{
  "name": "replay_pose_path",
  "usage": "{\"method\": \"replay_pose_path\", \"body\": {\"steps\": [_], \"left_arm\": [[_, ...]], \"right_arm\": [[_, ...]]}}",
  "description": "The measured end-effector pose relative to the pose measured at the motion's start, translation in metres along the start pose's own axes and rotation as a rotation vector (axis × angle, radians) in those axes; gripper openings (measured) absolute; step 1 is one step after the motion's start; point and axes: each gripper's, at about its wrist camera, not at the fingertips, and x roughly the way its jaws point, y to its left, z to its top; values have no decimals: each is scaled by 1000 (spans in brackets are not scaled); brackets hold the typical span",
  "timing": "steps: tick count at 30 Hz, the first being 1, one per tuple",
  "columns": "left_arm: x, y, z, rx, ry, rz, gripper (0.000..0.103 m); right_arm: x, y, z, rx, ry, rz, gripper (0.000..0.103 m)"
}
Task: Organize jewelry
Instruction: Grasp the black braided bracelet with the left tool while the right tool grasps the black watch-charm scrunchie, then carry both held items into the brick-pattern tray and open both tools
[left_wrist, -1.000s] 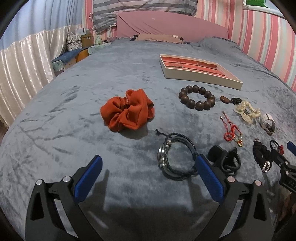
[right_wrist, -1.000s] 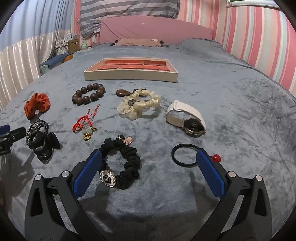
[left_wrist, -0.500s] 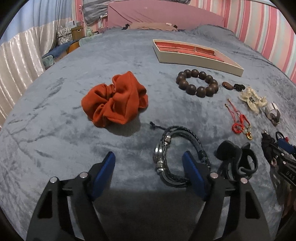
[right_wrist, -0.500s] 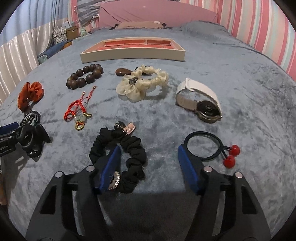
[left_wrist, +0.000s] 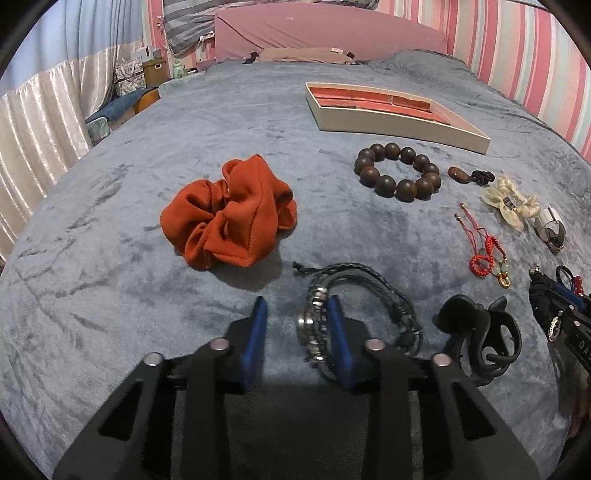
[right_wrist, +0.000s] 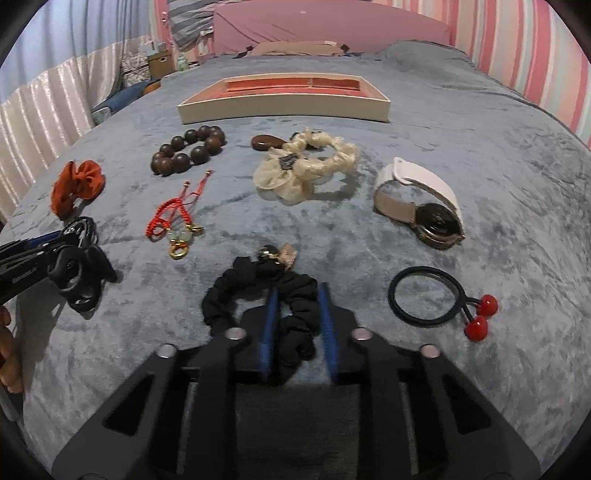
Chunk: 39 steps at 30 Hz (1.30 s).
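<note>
Left wrist: left gripper (left_wrist: 295, 325) jaws closing, braided bracelet (left_wrist: 354, 314) edge between them | right wrist: right gripper (right_wrist: 295, 325) clenched on black scrunchie (right_wrist: 266, 302)

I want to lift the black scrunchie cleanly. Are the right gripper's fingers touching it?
Touching. The right wrist view shows the right gripper with its blue fingers pressed against both sides of the black scrunchie, the fabric bunched between them.

Bare blanket (left_wrist: 110, 295) wide open left of orange scrunchie (left_wrist: 229, 218). Open lane between hair tie (right_wrist: 428, 295) and watch (right_wrist: 424, 206). Tray (right_wrist: 284, 107) blocks far side; bead bracelet (right_wrist: 188, 149), cream scrunchie (right_wrist: 306, 166), red cord (right_wrist: 173, 218) crowd middle.
</note>
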Motion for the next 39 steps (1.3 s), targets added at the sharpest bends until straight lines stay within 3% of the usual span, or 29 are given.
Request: {"method": "replay_pose_path", "body": {"steps": [1,12,20,31,39], "left_arm": [[0,0,0,2,4,-12,18],[-27,-11,2,30,-58,-35,15],[-51,-16,33,19,-129,-62,15],[-21,-43,144,13,-129,-52,15],[40,-67,237,-18,-75,-52,15]], "right_arm": [[-1,0,1,-5,-1,11,15],[-22,-8,13,-16,-68,50,13],[-35,-20,44,-21,-141,55,13],[-20,-43,149,-19,-220,61,13],[38,-64,246,0,-181,68,13]]}}
